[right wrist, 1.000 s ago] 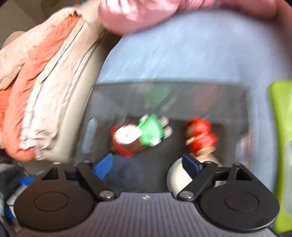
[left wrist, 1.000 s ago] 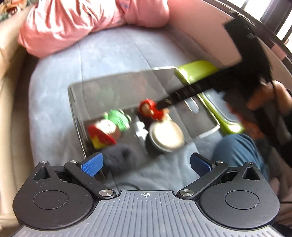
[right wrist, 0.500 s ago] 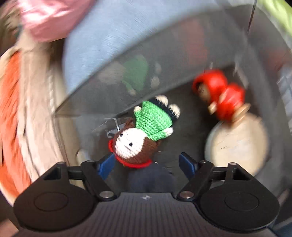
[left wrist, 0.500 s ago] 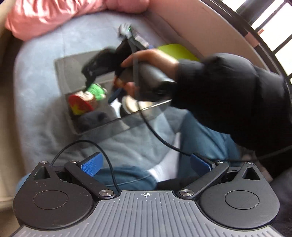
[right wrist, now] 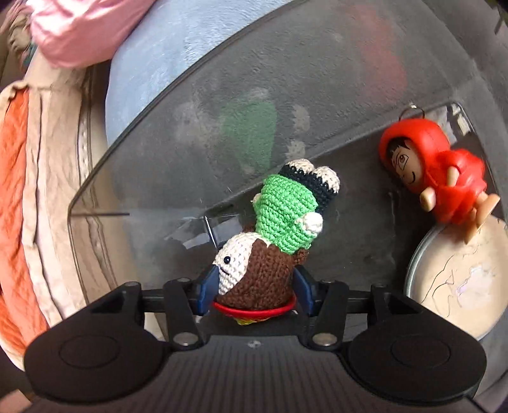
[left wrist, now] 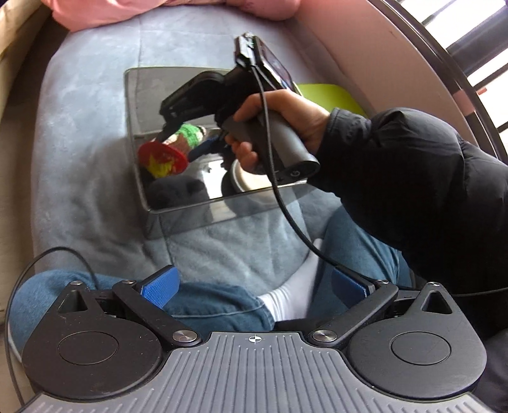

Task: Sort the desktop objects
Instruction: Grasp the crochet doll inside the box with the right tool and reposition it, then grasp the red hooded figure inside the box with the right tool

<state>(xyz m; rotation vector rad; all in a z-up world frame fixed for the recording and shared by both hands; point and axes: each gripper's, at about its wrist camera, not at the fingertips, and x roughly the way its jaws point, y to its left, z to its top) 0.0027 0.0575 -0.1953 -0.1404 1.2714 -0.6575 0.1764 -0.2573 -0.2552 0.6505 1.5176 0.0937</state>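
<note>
Looking along my left hand-held gripper (left wrist: 253, 287), I see its blue pads (left wrist: 160, 286) spread wide with nothing between them, hanging over my jeans (left wrist: 203, 305) and a white sock (left wrist: 290, 300). Beyond them lies a blue-grey blanket (left wrist: 79, 178), and on it a dark clear-walled tray (left wrist: 149, 203). This view alone shows my right hand (left wrist: 285, 122) wrapped round the grip of the other tool, its cable (left wrist: 285, 206) trailing down toward my knee, and a lime-green lid (left wrist: 330, 97) just past the tray's far side. Inside the tray I make out the doll's red and yellow base (left wrist: 162, 159) and a dark soft lump (left wrist: 176, 190) near the front wall. A pink pillow (left wrist: 104, 12) sits farthest off.

The right wrist view gives me what the left cannot: the grasp itself. My right hand-held gripper (right wrist: 252, 290) is clenched on the crochet doll (right wrist: 273, 235), one pad against each side of its brown head, just above the red rim. The doll is upside down in the tray, green body and black-and-cream feet pointing away from me, white face turned left. I cannot tell whether it rests on the tray floor or is lifted clear. To the right, apart from the doll, lies a round tin (right wrist: 457, 282) with a cream lid, and a red hooded figure (right wrist: 435, 178) on its side, feet touching the tin's far edge. Past the tray wall (right wrist: 158, 133) I see the blanket, then an orange and beige cloth (right wrist: 19, 190) on the left.
</note>
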